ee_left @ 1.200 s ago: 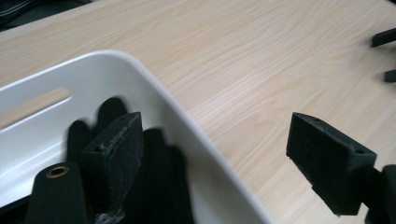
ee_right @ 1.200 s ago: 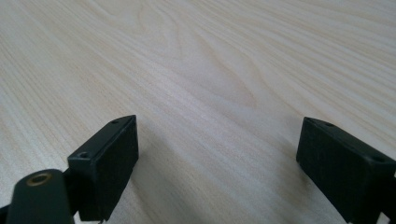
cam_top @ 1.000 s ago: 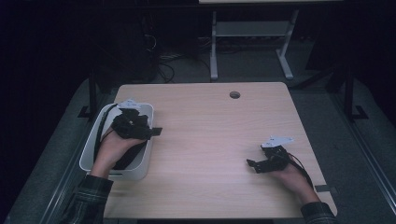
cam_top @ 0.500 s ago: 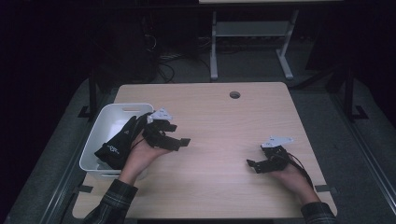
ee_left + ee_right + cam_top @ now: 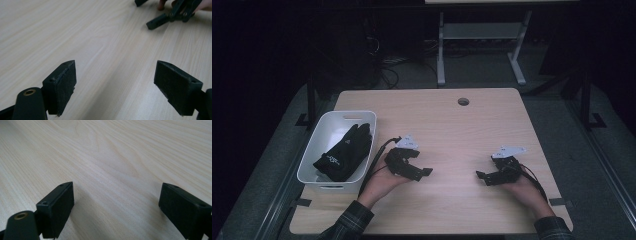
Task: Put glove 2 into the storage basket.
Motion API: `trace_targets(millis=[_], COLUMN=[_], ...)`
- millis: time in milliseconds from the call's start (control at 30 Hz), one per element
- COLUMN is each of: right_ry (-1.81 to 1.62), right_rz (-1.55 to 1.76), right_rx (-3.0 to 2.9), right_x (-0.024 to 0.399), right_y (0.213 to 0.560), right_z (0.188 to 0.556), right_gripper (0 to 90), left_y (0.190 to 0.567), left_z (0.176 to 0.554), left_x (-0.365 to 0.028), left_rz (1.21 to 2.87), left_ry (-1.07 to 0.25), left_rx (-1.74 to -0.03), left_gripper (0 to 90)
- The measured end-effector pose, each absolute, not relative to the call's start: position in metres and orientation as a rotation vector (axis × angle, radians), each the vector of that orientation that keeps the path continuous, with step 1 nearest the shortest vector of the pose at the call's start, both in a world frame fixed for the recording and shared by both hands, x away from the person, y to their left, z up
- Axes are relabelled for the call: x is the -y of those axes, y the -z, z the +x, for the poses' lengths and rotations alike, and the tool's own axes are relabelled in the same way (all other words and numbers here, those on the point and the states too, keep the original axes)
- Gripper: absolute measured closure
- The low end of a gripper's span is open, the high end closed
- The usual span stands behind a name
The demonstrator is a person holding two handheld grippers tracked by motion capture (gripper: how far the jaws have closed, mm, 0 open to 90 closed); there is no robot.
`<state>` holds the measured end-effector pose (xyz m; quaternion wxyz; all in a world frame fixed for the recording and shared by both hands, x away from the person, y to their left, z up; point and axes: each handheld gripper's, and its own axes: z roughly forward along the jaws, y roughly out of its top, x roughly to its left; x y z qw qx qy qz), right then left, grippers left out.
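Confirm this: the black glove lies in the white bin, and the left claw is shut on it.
Not quite. The black glove does lie in the white bin, but the left claw is open and holds nothing, over bare table, as the left gripper view shows.

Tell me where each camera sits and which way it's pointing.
High view: above the person's side, facing forward and down on the table; bin with glove, both hands, left gripper, right gripper.
Left gripper view: rides the left gripper, low over the wood, its fingers wide apart.
Right gripper view: rides the right gripper, facing bare wood, its fingers wide apart.
Shared: the high and left gripper views both show the right gripper.
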<state>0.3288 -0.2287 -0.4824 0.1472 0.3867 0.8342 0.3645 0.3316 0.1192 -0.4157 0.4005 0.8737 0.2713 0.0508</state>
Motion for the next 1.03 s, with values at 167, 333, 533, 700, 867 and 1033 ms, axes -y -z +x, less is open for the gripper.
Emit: trace_targets(millis=[167, 333, 533, 700, 867, 1033], right_ry=[-1.049, -1.05, -1.05, -1.051, -1.051, -1.051], right_rz=[1.112, 1.11, 1.107, 1.106, 1.107, 1.107], right_rx=[-2.401, -2.402, -2.402, -2.403, -2.404, -2.404], right_x=[0.229, 0.229, 0.229, 0.229, 0.229, 0.229], right_y=[0.482, 0.482, 0.482, 0.482, 0.482, 0.482], right_z=[0.329, 0.329, 0.329, 0.329, 0.329, 0.329], right_gripper=[12.6, 12.6, 12.6, 12.6, 12.7, 12.7], left_y=[0.431, 0.447, 0.463, 0.471, 0.476, 0.478], left_z=[0.327, 0.324, 0.323, 0.321, 0.318, 0.317], left_x=[-0.117, -0.114, -0.108, -0.104, -0.107, -0.109], left_rz=[2.25, 2.279, 2.34, 2.351, 2.308, 2.28], left_ry=[-0.141, -0.153, -0.163, -0.212, -0.237, -0.24], left_rx=[-0.669, -0.66, -0.644, -0.623, -0.605, -0.581], left_gripper=[16.6, 16.4, 14.6, 13.1, 12.6, 12.6])
